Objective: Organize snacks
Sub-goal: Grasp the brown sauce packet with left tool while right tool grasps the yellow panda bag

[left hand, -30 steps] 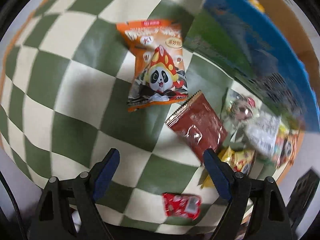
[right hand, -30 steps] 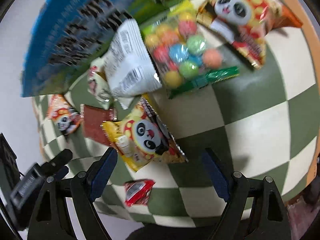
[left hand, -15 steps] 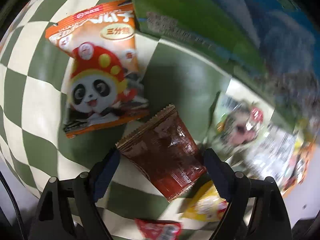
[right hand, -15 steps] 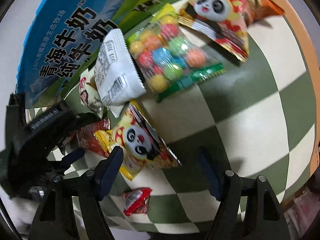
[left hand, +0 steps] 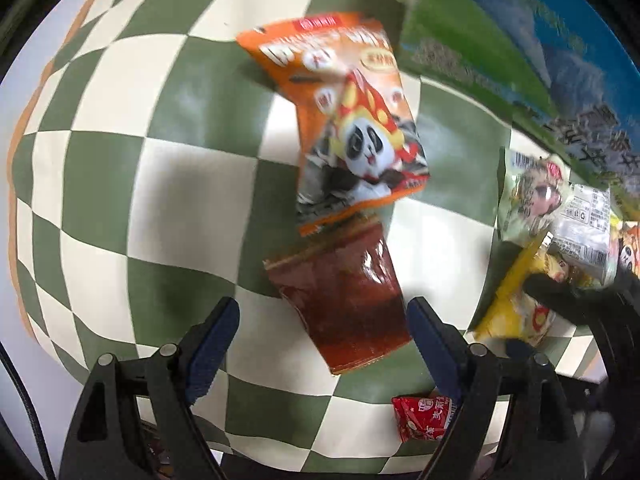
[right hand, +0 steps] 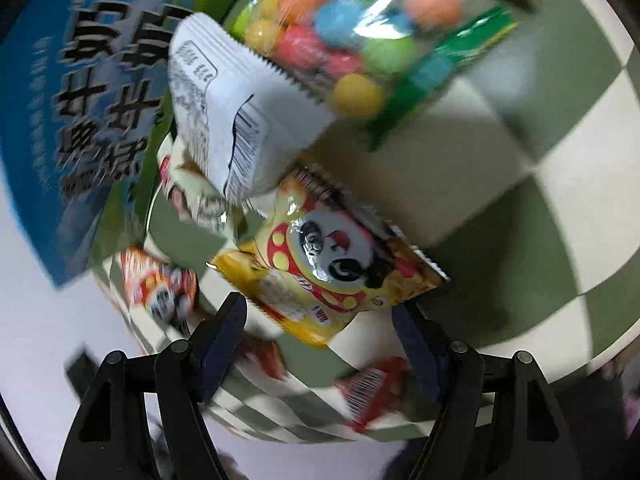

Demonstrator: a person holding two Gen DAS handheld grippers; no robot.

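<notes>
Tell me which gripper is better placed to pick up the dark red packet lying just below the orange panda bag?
Left. The left gripper is open with the dark red packet lying between its fingers. The right gripper is open around the yellow panda bag instead, and that packet shows only as a blur in its view.

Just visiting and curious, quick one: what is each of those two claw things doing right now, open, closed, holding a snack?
Left gripper: open, brown packet lying between its fingers, not clamped.
Right gripper: open, yellow panda packet just ahead, not gripped.
</notes>
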